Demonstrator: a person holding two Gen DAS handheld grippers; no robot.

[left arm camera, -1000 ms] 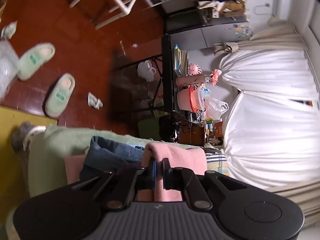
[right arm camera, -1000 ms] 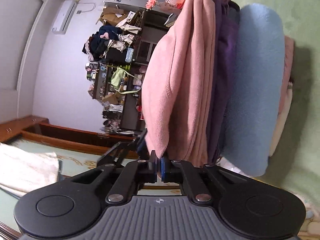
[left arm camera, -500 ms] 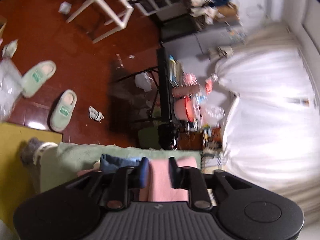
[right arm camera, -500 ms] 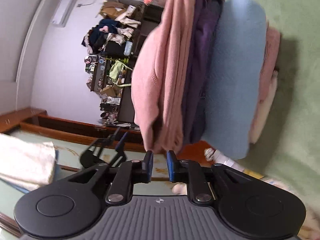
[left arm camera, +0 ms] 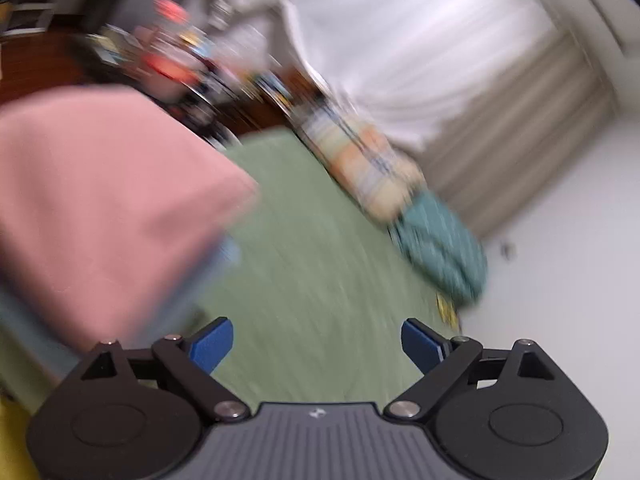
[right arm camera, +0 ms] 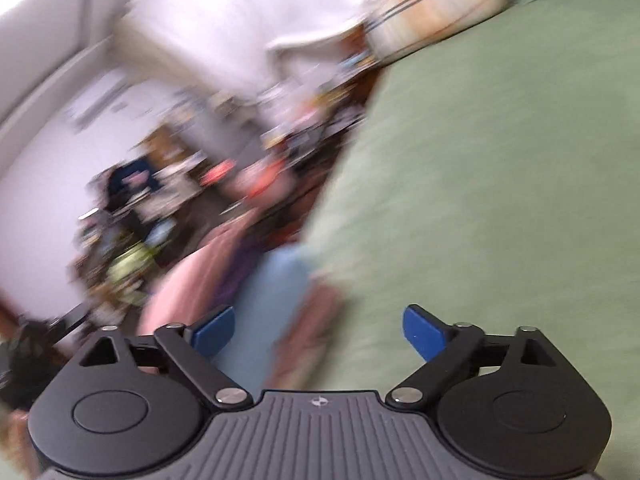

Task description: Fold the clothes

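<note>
Jaws of the left gripper (left arm camera: 317,340) stand spread wide, having just been opening, and nothing lies between the blue pads (left arm camera: 211,344); only the green bedspread (left arm camera: 320,248) shows in the gap. Both views are heavily smeared by motion, so fine detail is lost

In the left wrist view, going left to right: the folded pink garment (left arm camera: 100,208) fills the left side, lying on top of a stack of folded clothes on the bed, with a pale blue layer (left arm camera: 224,256) peeking out under its right edge. It sits just ahead and to the left of the left pad, apart from it. Beyond it is blurred room clutter on a dark floor. The green bedspread runs through the middle. Right of that lie a striped pillow (left arm camera: 360,160) and a teal cloth (left arm camera: 444,248) along the bed's far edge, with white curtains (left arm camera: 420,48) and a pale wall behind

The right gripper (right arm camera: 319,332) is likewise spread wide after just opening, and grips nothing. In its view, from the left: white wall and blurred shelves of clutter, then the stack seen edge-on, with pink, purple and light blue layers (right arm camera: 264,300), reaching down beside the left pad. The green bedspread (right arm camera: 500,180) covers the whole right side, including the space ahead of the right pad
</note>
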